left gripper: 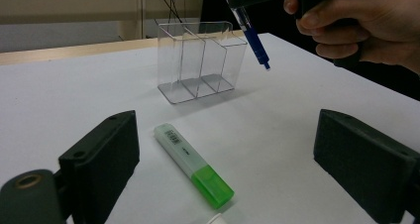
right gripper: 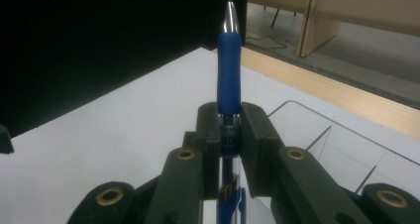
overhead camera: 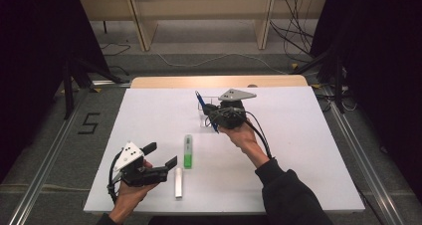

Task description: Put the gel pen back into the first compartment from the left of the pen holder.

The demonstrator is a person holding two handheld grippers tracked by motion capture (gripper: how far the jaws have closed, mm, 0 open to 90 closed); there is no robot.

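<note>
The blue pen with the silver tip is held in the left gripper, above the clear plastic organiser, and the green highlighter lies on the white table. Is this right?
Not quite. The blue pen with the silver tip is clamped in the right gripper, as the right gripper view shows. The left gripper is open. The rest stands: the clear plastic organiser is below, and the green highlighter lies on the white table.

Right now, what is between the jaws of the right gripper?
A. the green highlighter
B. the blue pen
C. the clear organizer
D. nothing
B: in the right gripper view, the right gripper has its jaws closed on the blue pen, while the green highlighter lies on the table.
</note>
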